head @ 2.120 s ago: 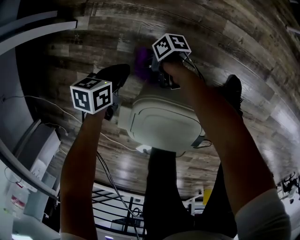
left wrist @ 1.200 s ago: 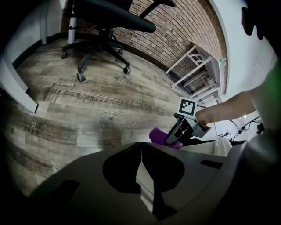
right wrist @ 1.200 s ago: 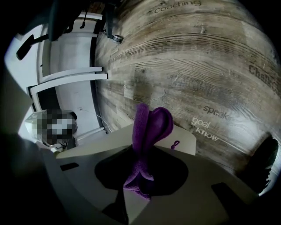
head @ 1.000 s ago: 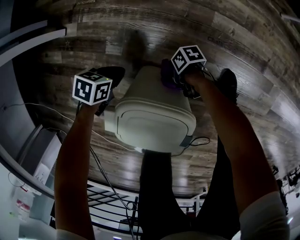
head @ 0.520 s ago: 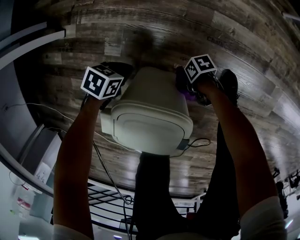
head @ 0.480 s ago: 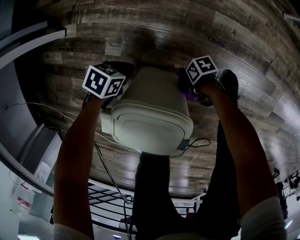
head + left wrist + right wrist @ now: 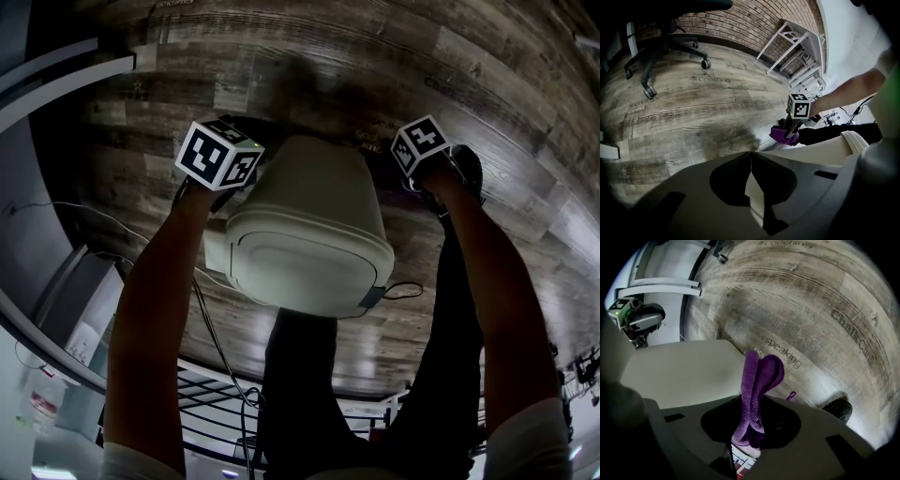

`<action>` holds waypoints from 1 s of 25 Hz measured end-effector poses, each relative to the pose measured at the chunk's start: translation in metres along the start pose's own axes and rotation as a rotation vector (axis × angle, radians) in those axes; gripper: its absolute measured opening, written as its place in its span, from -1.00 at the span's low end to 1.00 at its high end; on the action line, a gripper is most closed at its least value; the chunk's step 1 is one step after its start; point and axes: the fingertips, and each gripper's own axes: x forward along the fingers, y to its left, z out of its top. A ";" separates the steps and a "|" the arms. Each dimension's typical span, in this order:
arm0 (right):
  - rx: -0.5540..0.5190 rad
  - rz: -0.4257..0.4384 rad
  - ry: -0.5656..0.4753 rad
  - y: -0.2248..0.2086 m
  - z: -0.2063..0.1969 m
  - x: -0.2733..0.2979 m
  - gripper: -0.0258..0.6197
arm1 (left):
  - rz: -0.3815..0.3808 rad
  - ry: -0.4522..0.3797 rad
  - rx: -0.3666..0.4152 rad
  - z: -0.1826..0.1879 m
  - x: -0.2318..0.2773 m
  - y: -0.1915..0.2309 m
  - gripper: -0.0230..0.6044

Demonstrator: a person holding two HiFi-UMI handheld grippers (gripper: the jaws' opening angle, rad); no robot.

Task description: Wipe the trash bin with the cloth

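Gripping a folded purple cloth (image 7: 757, 390), the right claw (image 7: 749, 425) has its jaws closed on the lower part of it, and the free end stands up past the jaw tips. The cloth is just beside the pale wall of the trash bin (image 7: 305, 220), on the bin's right side. Whether it touches the wall cannot be told.

The left claw (image 7: 750, 158) has its jaws together with nothing between them. It sits at the bin's left side, close by the rim.

In the head view the person's two bare forearms reach down on either side of the bin, which stands on the wooden floor (image 7: 469, 66) between the two claws, its domed white lid facing up. Dark trouser legs (image 7: 309, 384) show below it. A black shoe (image 7: 466, 167) rests on the floor just past the right claw, and a thin cable (image 7: 403, 292) lies by the bin's near corner.

Farther off, the left gripper view shows an office chair (image 7: 670, 33) on castors, and a white rack (image 7: 801, 51) against a brick wall (image 7: 754, 23).
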 end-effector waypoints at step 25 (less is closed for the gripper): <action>0.193 0.468 -0.298 0.174 0.228 0.068 -0.61 | -0.048 -0.103 -0.154 -0.076 -0.007 0.055 -0.91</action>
